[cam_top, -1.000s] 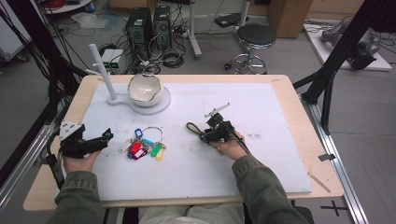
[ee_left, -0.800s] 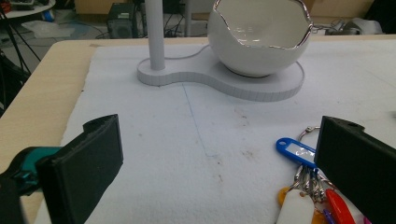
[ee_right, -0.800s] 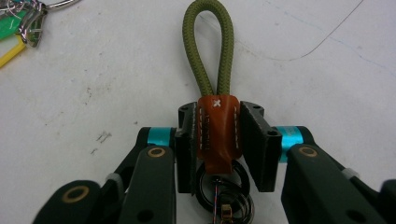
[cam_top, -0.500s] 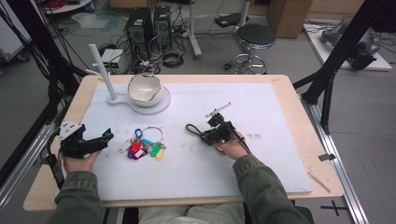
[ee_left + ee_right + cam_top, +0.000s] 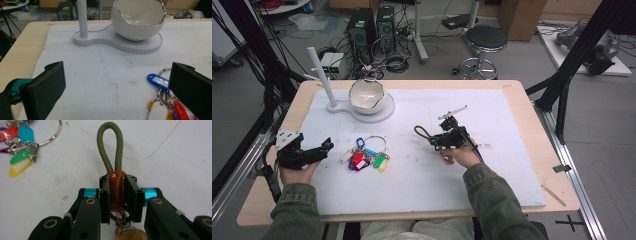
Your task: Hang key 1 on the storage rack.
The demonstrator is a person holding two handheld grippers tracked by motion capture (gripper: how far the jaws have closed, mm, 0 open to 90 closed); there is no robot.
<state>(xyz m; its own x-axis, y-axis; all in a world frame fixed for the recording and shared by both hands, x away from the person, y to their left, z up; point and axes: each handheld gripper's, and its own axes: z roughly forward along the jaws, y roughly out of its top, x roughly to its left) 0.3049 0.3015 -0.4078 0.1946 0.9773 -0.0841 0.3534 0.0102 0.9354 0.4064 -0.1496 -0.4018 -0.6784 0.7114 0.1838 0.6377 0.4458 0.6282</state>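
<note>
While the high view looks down on the tabletop [image 5: 522, 100], the right tongs [image 5: 430, 138] hold a keychain strap [image 5: 422, 132] near the middle of the white mat [image 5: 422, 185], and its green loop sticks out toward the bunch of keys [image 5: 364, 157]. The left tongs [image 5: 328, 145] rest at the left edge of the mat, just beside this bunch. A white bowl [image 5: 367, 95] stands on a stand [image 5: 384, 112] farther back. From the left gripper view, the left tongs [image 5: 112, 85] are wide apart with nothing between them, and the bunch of keys [image 5: 162, 100] lies by one jaw. From the right gripper view, the right tongs [image 5: 117, 192] are clamped on the brown leather part of the keychain strap [image 5: 115, 190], with the green loop rising above them over the mat.
</note>
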